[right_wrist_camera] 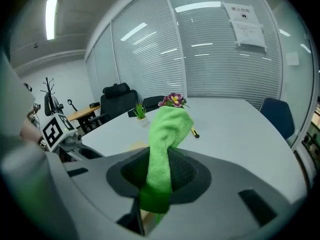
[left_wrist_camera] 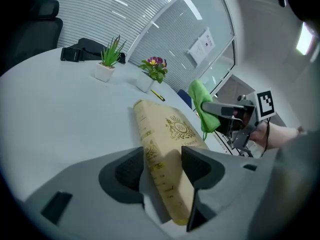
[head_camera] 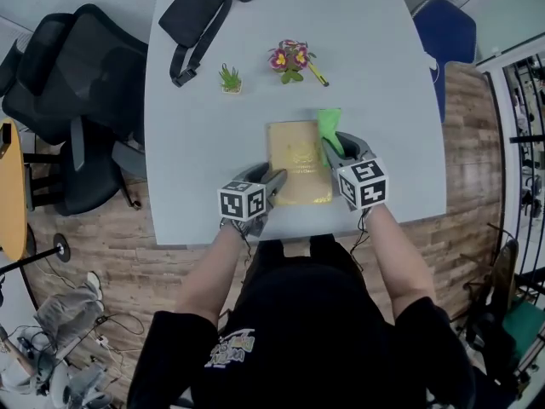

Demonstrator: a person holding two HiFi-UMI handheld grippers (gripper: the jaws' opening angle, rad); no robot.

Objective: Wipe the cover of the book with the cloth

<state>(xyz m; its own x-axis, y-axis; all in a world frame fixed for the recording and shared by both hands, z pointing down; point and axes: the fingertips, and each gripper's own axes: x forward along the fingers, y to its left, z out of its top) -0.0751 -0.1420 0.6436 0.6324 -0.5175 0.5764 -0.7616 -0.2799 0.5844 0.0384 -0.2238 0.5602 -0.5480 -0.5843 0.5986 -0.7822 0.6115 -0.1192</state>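
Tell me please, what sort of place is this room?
Most likely an office meeting room: a large pale table, black office chairs beside it, and glass walls with blinds, one with a printed notice on it.

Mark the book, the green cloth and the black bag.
book [head_camera: 298, 164]: head view, middle of its tan cover.
cloth [right_wrist_camera: 167, 129]: right gripper view, the upper fold.
bag [head_camera: 196, 11]: head view, its main pouch.
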